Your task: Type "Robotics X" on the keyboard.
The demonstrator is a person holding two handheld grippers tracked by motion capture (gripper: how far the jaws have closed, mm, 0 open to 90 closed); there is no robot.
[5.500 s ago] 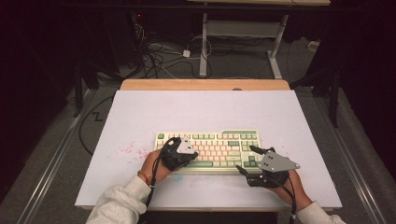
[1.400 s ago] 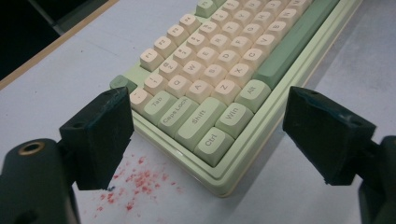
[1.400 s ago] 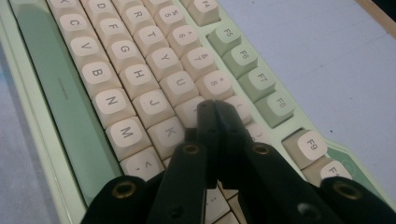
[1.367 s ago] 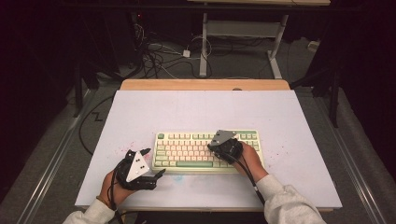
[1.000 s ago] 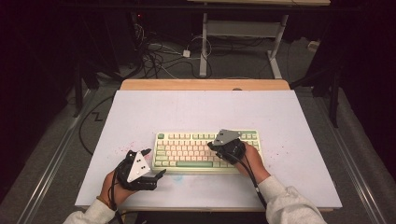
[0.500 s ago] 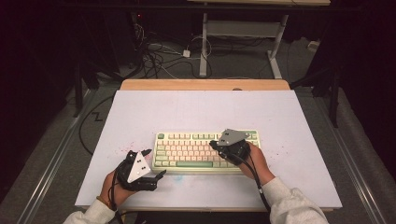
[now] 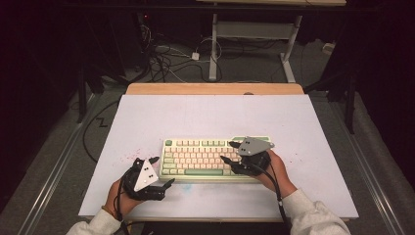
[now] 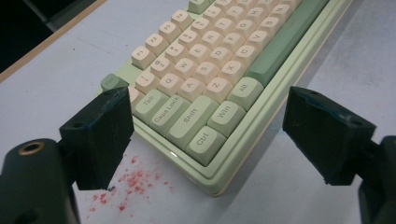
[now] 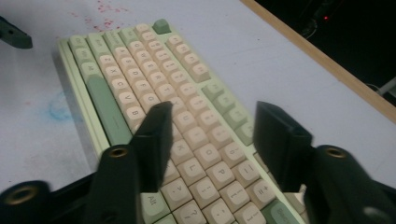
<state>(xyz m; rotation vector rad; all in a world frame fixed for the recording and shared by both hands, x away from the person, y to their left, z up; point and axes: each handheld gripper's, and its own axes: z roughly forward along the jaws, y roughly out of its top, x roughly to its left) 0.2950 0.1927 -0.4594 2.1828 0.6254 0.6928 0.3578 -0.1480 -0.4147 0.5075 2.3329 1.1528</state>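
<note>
A cream and green keyboard (image 7: pixel 198 159) lies flat on the white table (image 7: pixel 215 117), a little toward the front. My left gripper (image 7: pixel 164 170) is open just off the keyboard's front left corner and holds nothing. In the left gripper view its jaws (image 8: pixel 208 109) stand wide apart, framing the Ctrl and Shift corner of the keyboard (image 8: pixel 210 51). My right gripper (image 7: pixel 227 151) is open above the right half of the keys and points left. Seen from the right gripper view, its jaws (image 9: pixel 215 112) hang just over the letter rows of the keyboard (image 9: pixel 135 70).
Red speckles (image 7: pixel 132 155) mark the table left of the keyboard, and a faint blue smudge (image 7: pixel 183 187) lies by its front edge. A wooden strip (image 7: pixel 215 89) runs along the far edge. Cables (image 7: pixel 166 54) and desk legs (image 7: pixel 213 44) sit on the floor beyond.
My right gripper has slid a little to the right and away over the keyboard's right half. The left gripper has stayed off the front left corner. Earlier, both were at the keyboard's ends.
</note>
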